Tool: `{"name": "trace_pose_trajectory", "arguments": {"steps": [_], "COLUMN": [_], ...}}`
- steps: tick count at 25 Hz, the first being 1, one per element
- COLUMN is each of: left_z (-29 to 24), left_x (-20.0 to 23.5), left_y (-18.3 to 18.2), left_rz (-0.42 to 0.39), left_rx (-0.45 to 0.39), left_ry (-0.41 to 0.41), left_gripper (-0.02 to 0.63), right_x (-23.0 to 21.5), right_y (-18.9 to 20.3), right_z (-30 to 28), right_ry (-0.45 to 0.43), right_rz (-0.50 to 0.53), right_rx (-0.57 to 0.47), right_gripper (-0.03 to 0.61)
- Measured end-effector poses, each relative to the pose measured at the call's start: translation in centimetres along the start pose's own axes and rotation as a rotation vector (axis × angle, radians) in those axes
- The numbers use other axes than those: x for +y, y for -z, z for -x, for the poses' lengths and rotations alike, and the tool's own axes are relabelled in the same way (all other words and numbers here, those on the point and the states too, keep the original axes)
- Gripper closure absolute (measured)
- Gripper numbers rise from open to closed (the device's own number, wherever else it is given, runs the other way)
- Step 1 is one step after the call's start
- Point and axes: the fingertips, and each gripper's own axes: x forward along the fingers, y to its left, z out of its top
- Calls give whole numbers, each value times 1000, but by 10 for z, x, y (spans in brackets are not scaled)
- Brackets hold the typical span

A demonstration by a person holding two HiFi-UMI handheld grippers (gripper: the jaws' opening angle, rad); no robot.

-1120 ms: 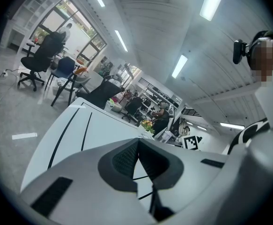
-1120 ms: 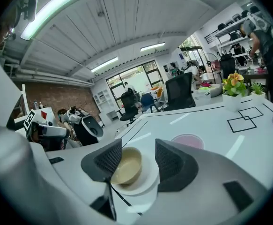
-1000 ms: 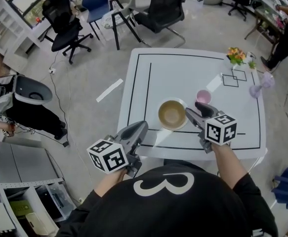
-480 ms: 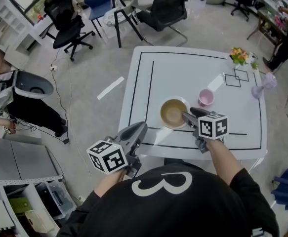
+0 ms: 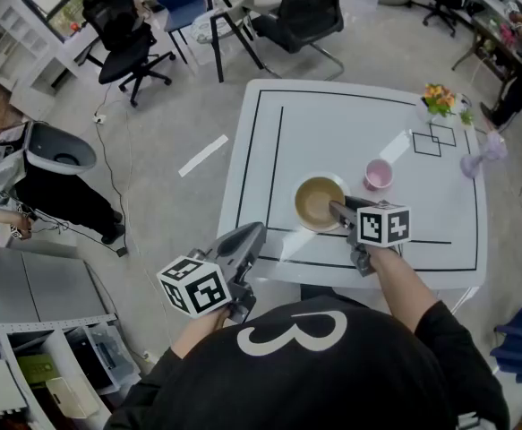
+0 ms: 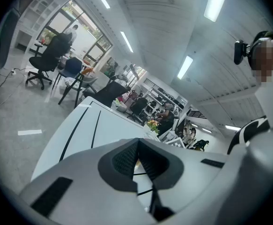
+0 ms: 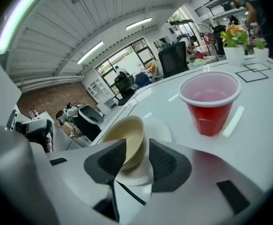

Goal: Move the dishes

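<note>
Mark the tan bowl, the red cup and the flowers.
tan bowl (image 5: 317, 202), head view, on its inner bottom.
red cup (image 7: 210, 116), right gripper view, on its outer wall.
flowers (image 7: 234, 32), right gripper view, on the orange blossoms.

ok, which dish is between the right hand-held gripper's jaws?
The tan bowl: the right hand-held gripper's jaws, just now closing, straddle its rim. White plate lies under it; red cup stands apart.

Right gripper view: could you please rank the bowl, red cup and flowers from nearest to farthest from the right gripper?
1. Bowl, between the tongs of the right gripper, which were just closing.
2. Red cup, ahead to the right.
3. Flowers, far back on the right.
</note>
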Motion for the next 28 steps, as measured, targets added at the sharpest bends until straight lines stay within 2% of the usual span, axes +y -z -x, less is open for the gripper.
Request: {"name": "trace_pose_trajectory", "arguments": {"steps": [4,8,17,28], "left_z": [1,1,2,-7], "left_x": [0,0,-1,-13], "left_y": [0,1,4,11], "left_rz": [0,-1,0,-3], "left_rx": [-2,-2,-4,20], "left_ry": [-1,1,9,53], "left_gripper": [611,611,611,611], "right_x": [-3,-8,-8,-7], "right_y": [-3,-5,-9,-16], "right_z": [1,0,11,60], "right_ry": [28,62,76,77], "right_rz": [-40,-39,-51,-56], "right_rx": [-29,-38,-68,-139], "right_gripper": [508,557,563,561]}}
